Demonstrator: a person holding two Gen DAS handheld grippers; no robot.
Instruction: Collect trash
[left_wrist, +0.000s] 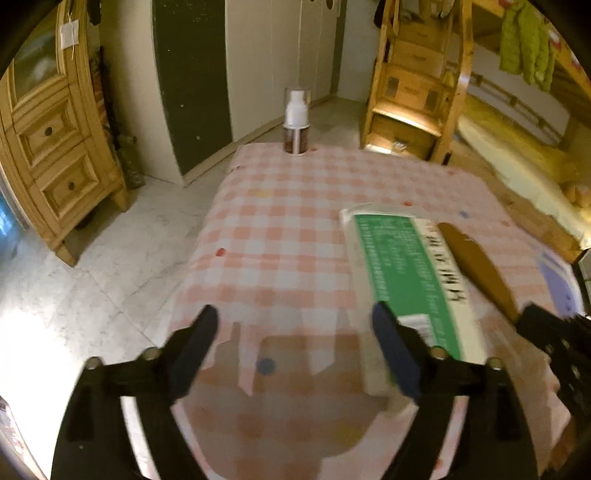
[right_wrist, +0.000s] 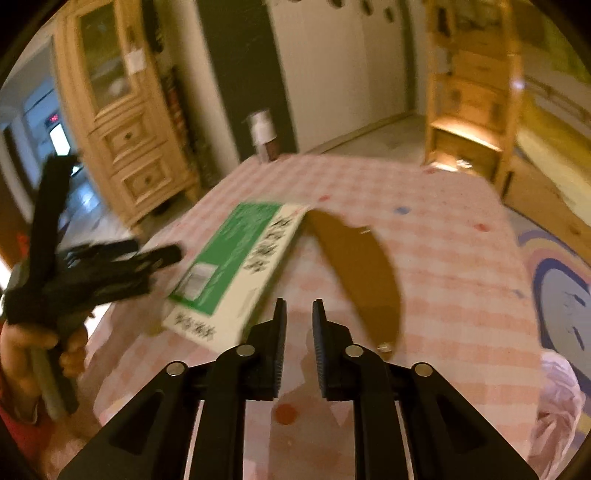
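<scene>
A green and white box (left_wrist: 406, 280) (right_wrist: 236, 266) lies flat on the pink checked tablecloth (left_wrist: 280, 221). A curved brown cardboard piece (left_wrist: 476, 266) (right_wrist: 358, 266) rests against its right side. My left gripper (left_wrist: 295, 332) stands wide open over the cloth near the table's front edge. Nothing is between its fingers, and its right finger (left_wrist: 395, 350) overlaps the box's near left edge. My right gripper (right_wrist: 299, 325) hovers just in front of the box and the cardboard, its jaws a narrow gap apart with nothing in them.
A small spray bottle (left_wrist: 296, 122) (right_wrist: 262, 133) stands at the table's far edge. A hand (right_wrist: 33, 343) holds the left gripper at the left. A wooden cabinet (left_wrist: 55, 147) stands left, wooden stairs (left_wrist: 413, 92) at the back right, and a rug (right_wrist: 561, 295) covers the floor on the right.
</scene>
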